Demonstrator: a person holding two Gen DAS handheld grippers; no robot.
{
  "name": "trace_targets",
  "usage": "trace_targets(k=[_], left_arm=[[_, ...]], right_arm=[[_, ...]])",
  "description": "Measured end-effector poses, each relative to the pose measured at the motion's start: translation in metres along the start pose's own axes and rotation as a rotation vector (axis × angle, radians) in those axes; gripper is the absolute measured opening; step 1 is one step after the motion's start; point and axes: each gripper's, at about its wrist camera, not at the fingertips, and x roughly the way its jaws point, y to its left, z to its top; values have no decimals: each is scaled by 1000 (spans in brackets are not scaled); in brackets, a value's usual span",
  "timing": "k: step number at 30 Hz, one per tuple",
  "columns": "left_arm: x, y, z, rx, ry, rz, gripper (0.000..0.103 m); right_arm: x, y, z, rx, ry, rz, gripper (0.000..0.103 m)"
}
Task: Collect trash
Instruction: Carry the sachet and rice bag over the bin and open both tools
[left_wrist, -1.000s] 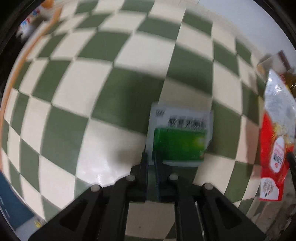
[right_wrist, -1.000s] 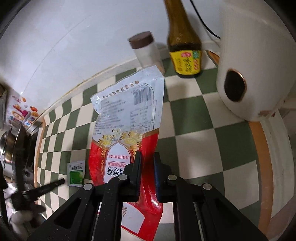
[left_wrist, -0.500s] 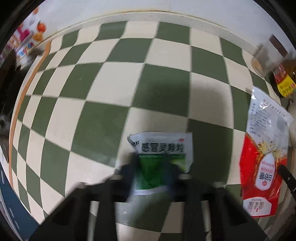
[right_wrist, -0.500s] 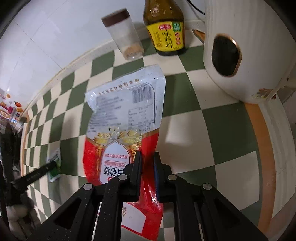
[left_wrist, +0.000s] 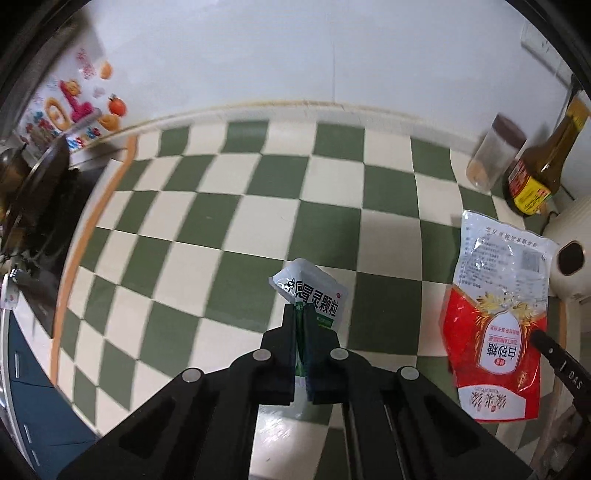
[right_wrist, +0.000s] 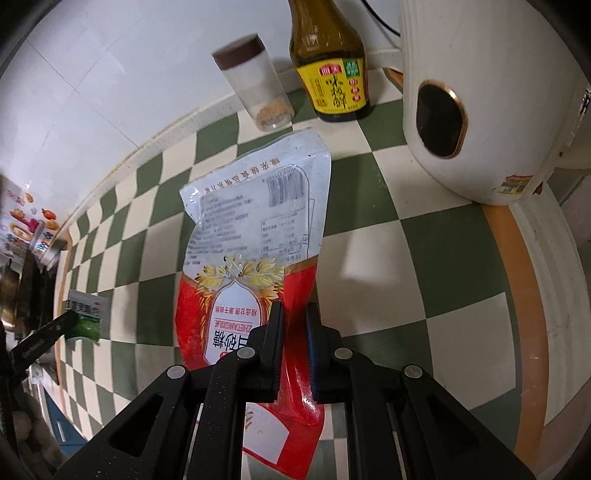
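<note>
A light, limp green-and-white sachet (left_wrist: 314, 295) is held by its lower edge in the closed left gripper (left_wrist: 300, 325), left of the crinkly red sugar bag (right_wrist: 255, 251), which is pinched near its bottom by the right gripper (right_wrist: 294, 321) on the desk (right_wrist: 388, 266).

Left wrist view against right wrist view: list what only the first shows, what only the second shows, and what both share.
Only the left wrist view shows the left gripper shut on the green sachet, seen from behind.
Only the right wrist view shows the right gripper pinching the red bag, plus the full white appliance.
Both show the checkered counter, jar and sauce bottle.
</note>
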Motion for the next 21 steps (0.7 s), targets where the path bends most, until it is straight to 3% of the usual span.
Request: trace_targets(k=[7, 11, 17, 21], left_arm=[[-63, 18, -32, 24, -75, 62, 1], [-86, 33, -62, 43, -98, 59, 1], [-121, 63, -121, 84, -136, 5, 1], [-144, 93, -177, 128, -146, -54, 1]], right_arm=[[-37, 16, -14, -32, -50, 20, 12], [-59, 33, -37, -59, -72, 18, 12], [-108, 55, -105, -77, -117, 8, 12], [-145, 68, -174, -68, -144, -15, 12]])
